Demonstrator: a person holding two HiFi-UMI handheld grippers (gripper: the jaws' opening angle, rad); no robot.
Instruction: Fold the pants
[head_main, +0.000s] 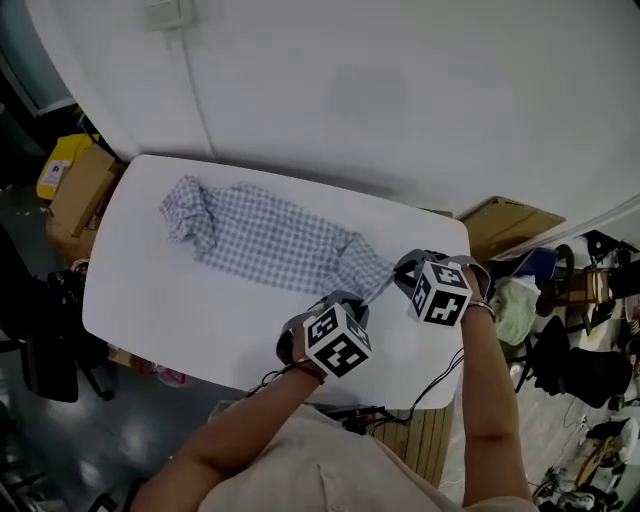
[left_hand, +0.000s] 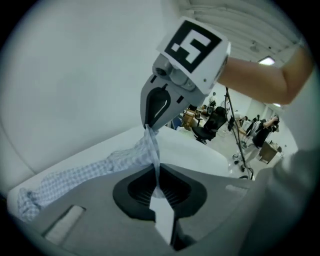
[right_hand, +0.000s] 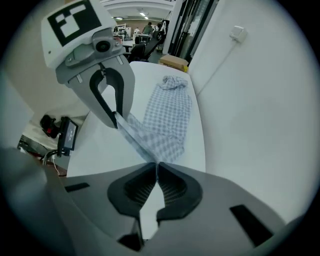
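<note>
Blue-and-white checked pants (head_main: 270, 240) lie stretched across the white table (head_main: 140, 290), bunched at the far left end. Their near right end is lifted off the table and pulled taut between both grippers. My left gripper (head_main: 347, 300) is shut on a strip of this cloth, which runs into its jaws (left_hand: 158, 167) in the left gripper view. My right gripper (head_main: 405, 268) is shut on the same end, just to the right; the cloth (right_hand: 167, 115) enters its jaws (right_hand: 157, 166). Each gripper shows in the other's view: the right gripper (left_hand: 149, 125) and the left gripper (right_hand: 117, 120) both pinch the fabric.
Cardboard boxes (head_main: 80, 185) and a yellow box (head_main: 58, 165) stand on the floor left of the table, another box (head_main: 510, 225) to its right. A white wall with a socket (right_hand: 238, 33) runs behind the table. Office chairs (head_main: 570, 350) and clutter fill the right side.
</note>
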